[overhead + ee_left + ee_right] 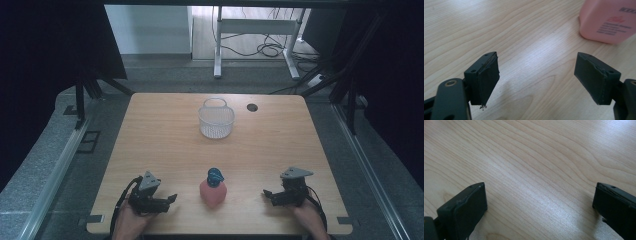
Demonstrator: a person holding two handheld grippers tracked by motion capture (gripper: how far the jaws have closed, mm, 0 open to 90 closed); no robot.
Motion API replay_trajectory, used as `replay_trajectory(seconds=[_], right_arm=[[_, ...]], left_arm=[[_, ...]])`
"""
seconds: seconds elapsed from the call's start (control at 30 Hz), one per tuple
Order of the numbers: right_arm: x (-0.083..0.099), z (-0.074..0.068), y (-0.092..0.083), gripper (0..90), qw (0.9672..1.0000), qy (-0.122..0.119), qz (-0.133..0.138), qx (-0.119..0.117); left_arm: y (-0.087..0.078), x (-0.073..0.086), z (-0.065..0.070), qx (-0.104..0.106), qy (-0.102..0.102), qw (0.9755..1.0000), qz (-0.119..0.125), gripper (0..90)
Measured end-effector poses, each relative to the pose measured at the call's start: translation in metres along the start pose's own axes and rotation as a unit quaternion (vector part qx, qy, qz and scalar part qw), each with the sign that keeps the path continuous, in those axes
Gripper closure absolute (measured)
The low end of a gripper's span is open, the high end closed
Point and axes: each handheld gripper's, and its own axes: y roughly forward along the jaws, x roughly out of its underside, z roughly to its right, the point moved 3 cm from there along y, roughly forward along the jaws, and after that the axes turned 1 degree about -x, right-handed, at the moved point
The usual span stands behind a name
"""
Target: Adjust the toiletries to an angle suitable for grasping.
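With both tongs spread and empty on the worktop (165, 145), swing your left tongs (171, 199) squarely around the pink bottle (213, 191) standing between them near your edge, pinch its body below the blue cap (215, 175), keeping your right tongs (267, 194) clear.

A light wooden table (165, 145) fills the middle of the frame. A white mesh basket (216, 120) sits at upper centre, a pink bottle (213, 192) with a blue cap stands at lower centre.
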Motion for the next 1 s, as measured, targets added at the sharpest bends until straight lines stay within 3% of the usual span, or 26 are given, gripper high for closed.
replay_trajectory(seconds=[0.4,0.8,1.0], right_arm=[[0.0,0.0,0.0,0.0,1.0,0.0,0.0,0.0],[0.0,0.0,0.0,0.0,1.0,0.0,0.0,0.0],[0.0,0.0,0.0,0.0,1.0,0.0,0.0,0.0]], left_arm=[[-0.009,-0.015,0.018,0.034,0.032,0.9989,0.003,20.0],[-0.017,-0.044,0.04,0.08,0.069,0.9943,0.016,21.5],[-0.016,-0.055,0.047,0.093,0.078,0.9923,0.022,22.4]])
